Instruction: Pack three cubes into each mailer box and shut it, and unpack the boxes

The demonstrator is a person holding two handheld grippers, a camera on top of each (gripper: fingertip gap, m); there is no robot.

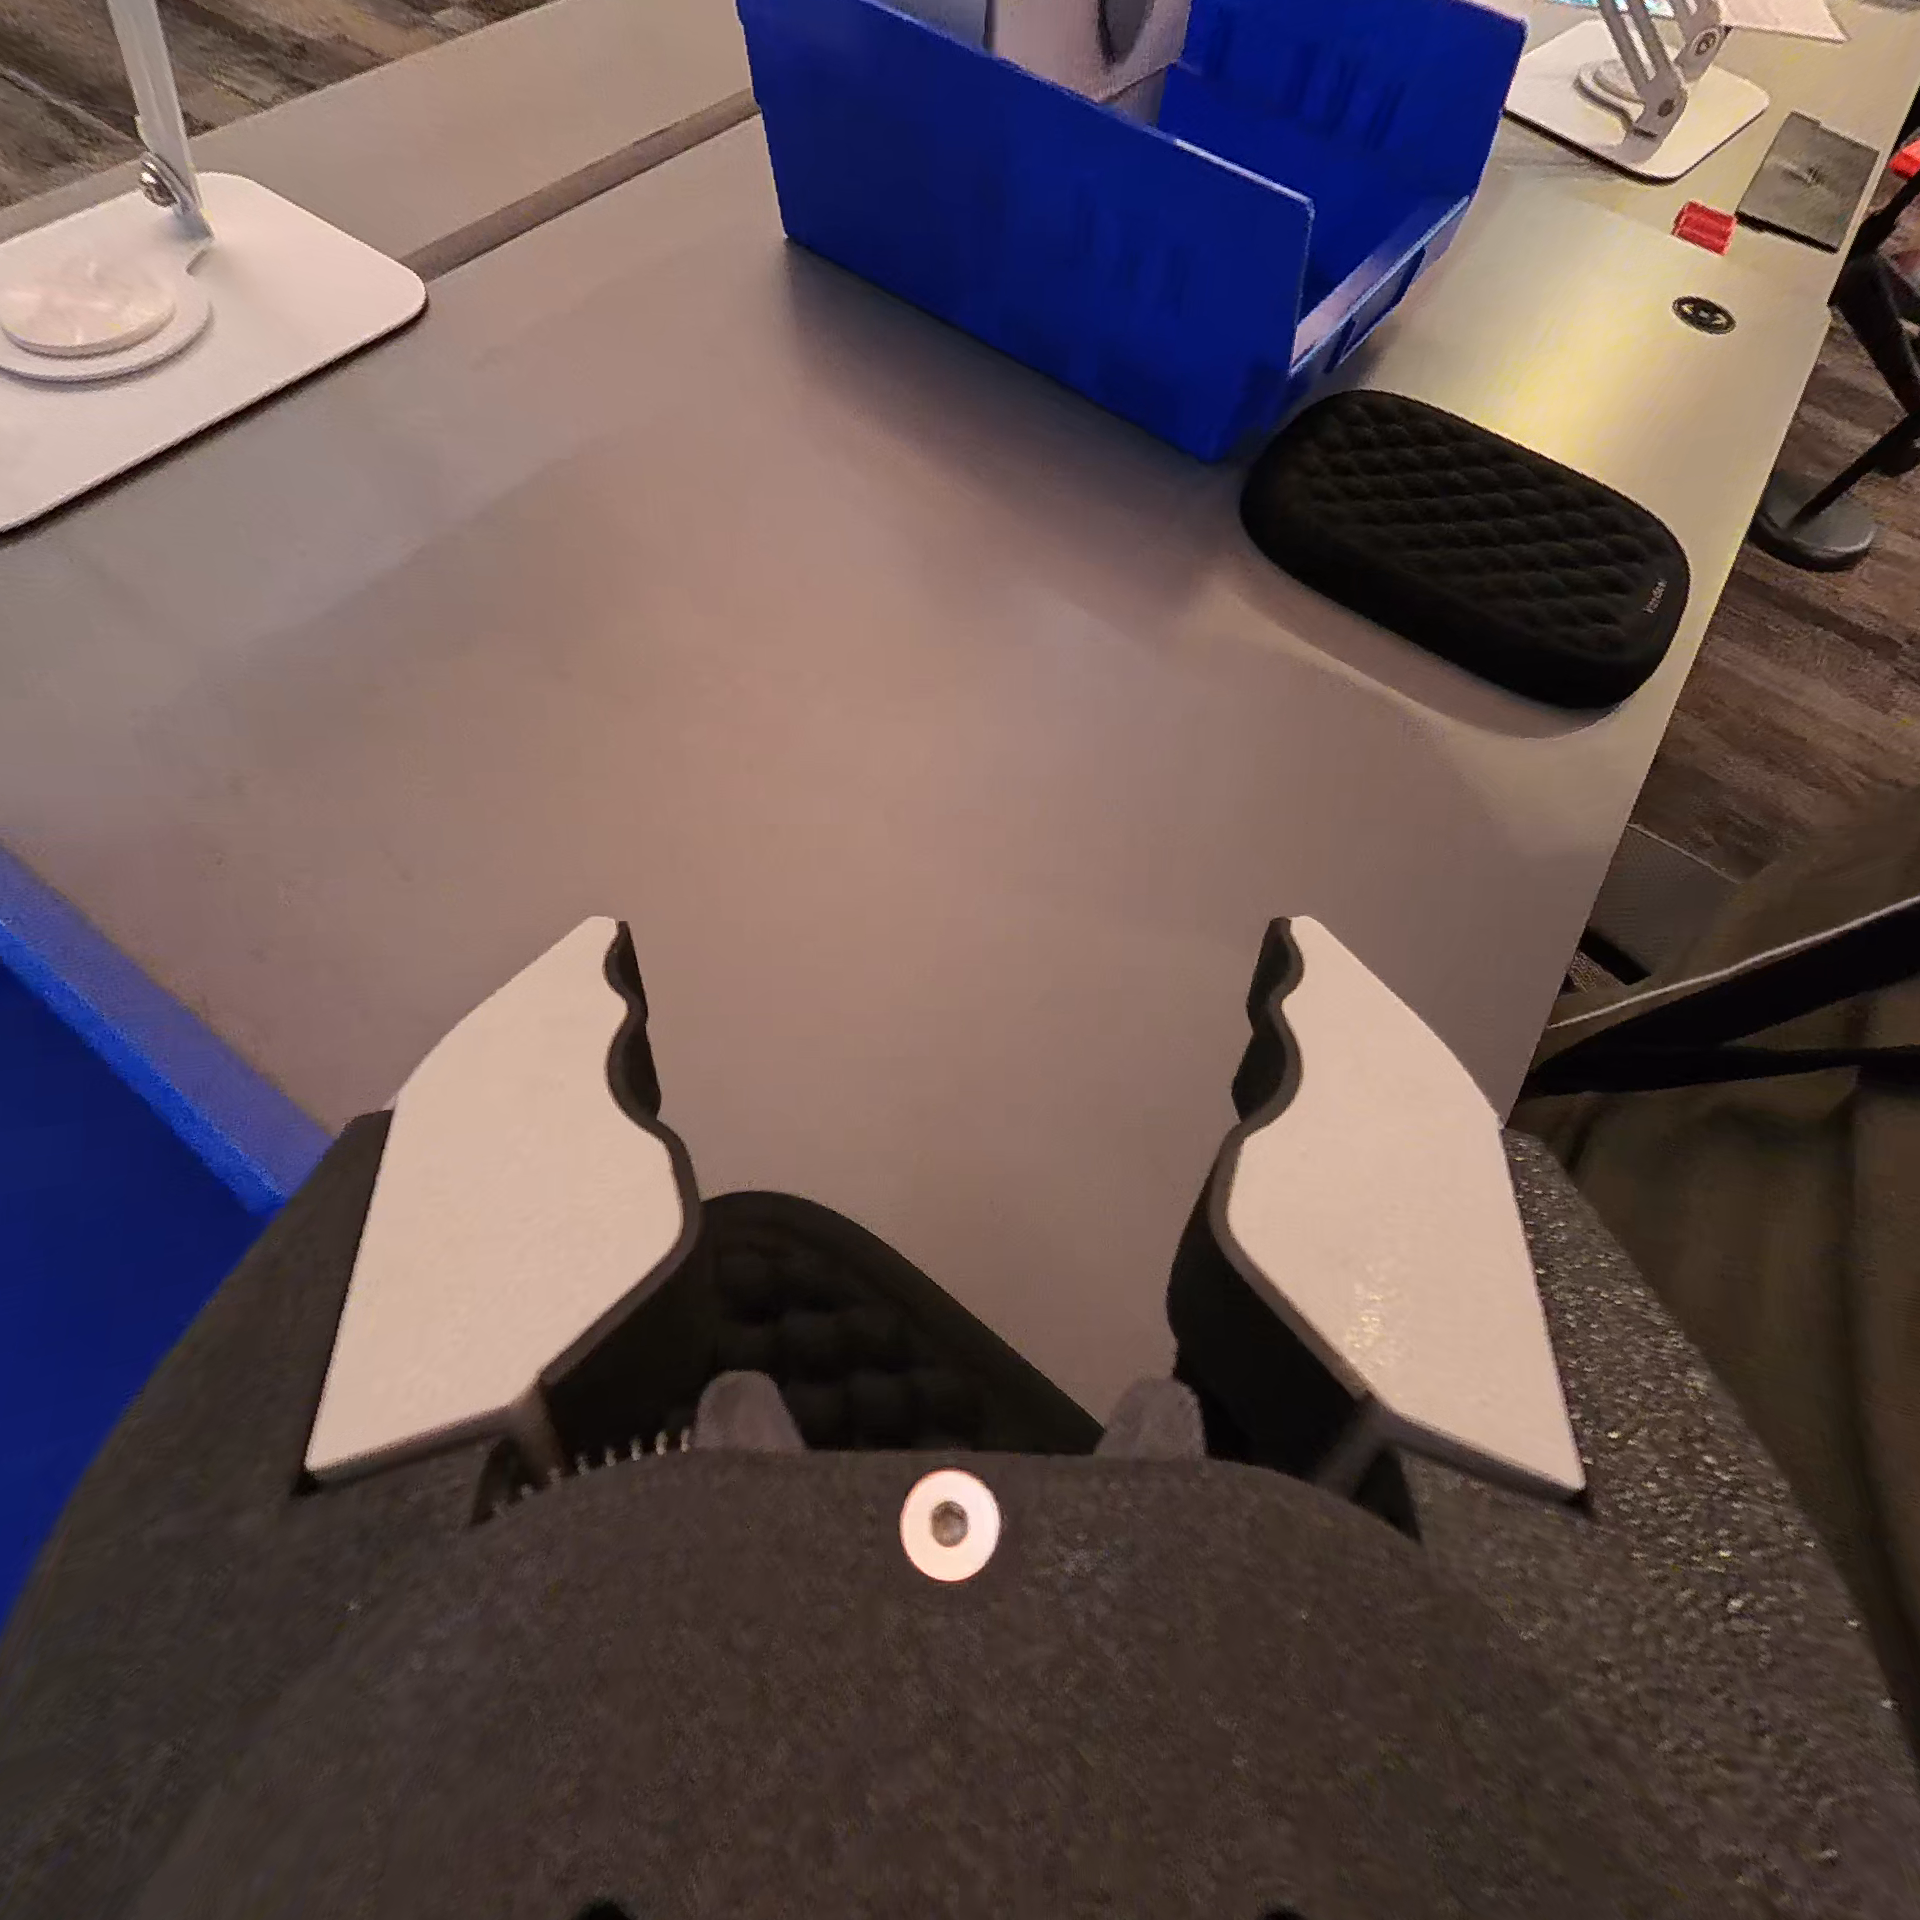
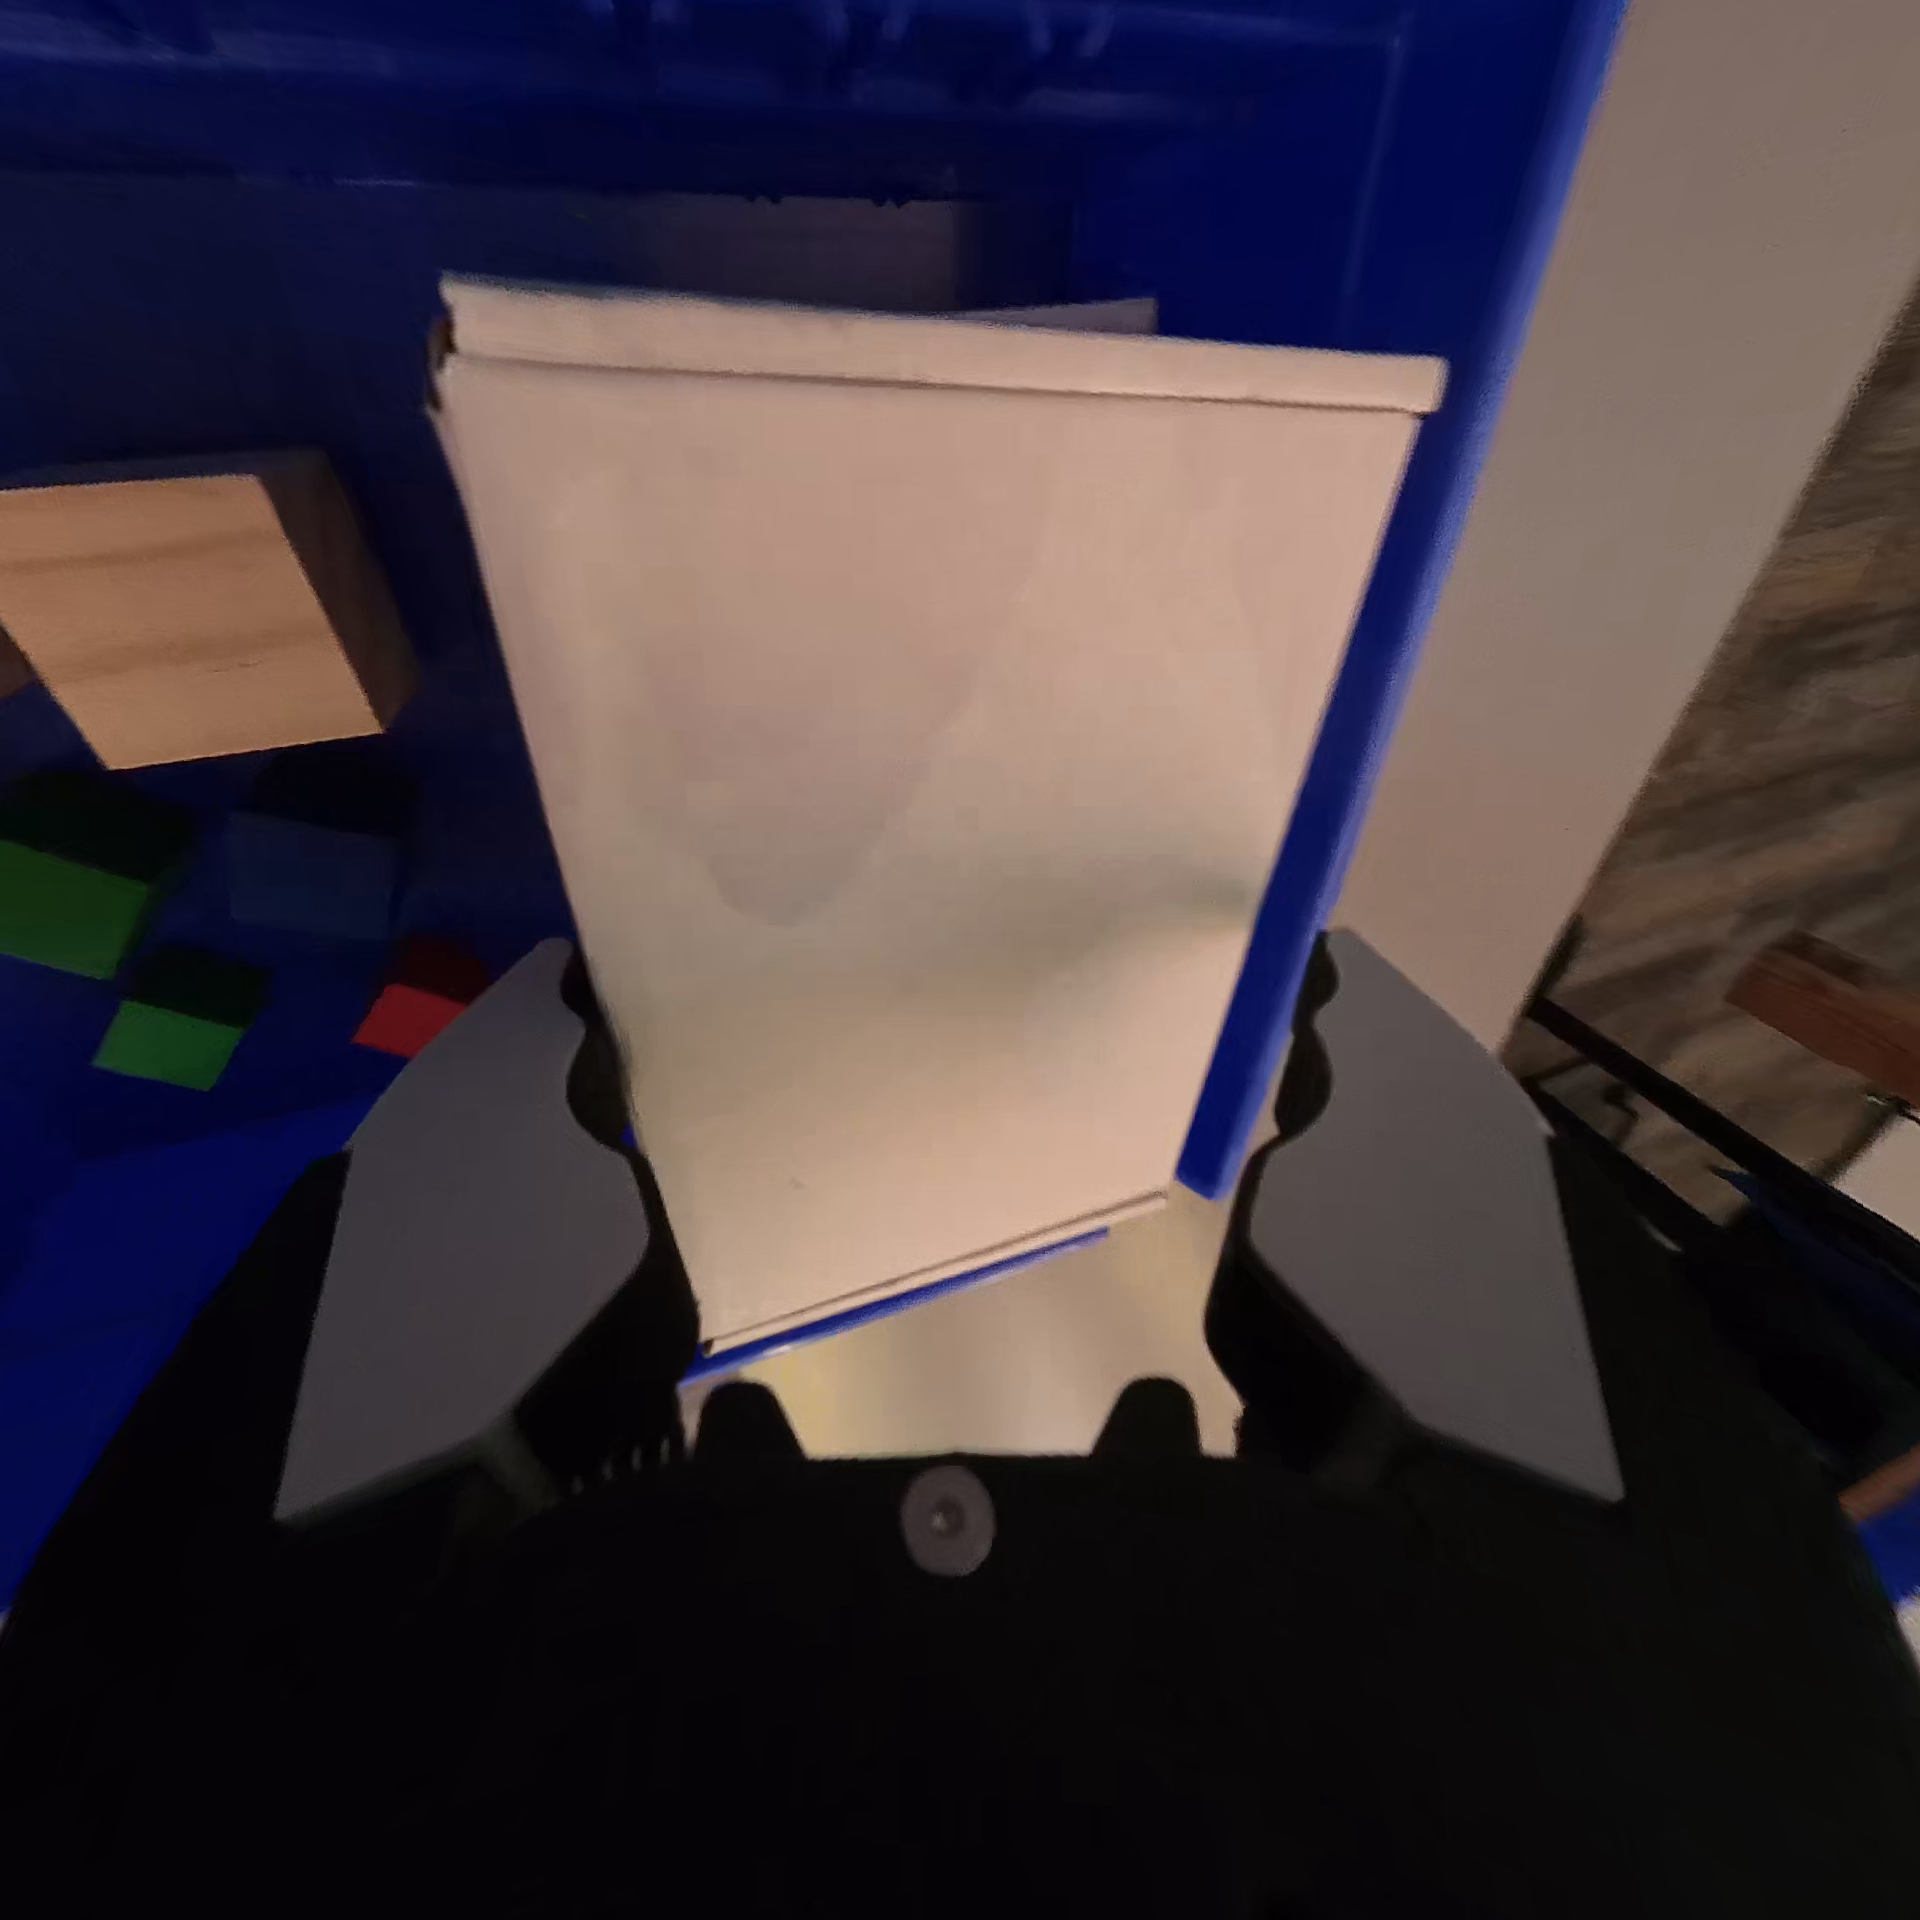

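In the right wrist view a white mailer box (image 2: 914,727), closed, stands tilted inside a blue bin (image 2: 1351,520), against its right wall. My right gripper (image 2: 945,956) is open. Its left finger is beside the box's left edge and its right finger is outside the bin wall. Left of the box, on the bin floor, lie a wooden cube (image 2: 187,613), two green cubes (image 2: 62,904), a blue cube (image 2: 312,873) and a red cube (image 2: 410,1013). My left gripper (image 1: 951,935) is open and empty above the grey table (image 1: 831,623).
In the left wrist view a blue bin (image 1: 1039,239) stands at the back with something white in it. A black padded rest (image 1: 1465,551) lies by the table's right edge. White stand bases sit far left (image 1: 156,343) and far right (image 1: 1642,104). Another blue bin's edge (image 1: 104,1091) is at the left. The grippers' ends are close to 50 cm from one another. The blue cube (image 2: 312,873) is about 7 cm from my right fingertips.
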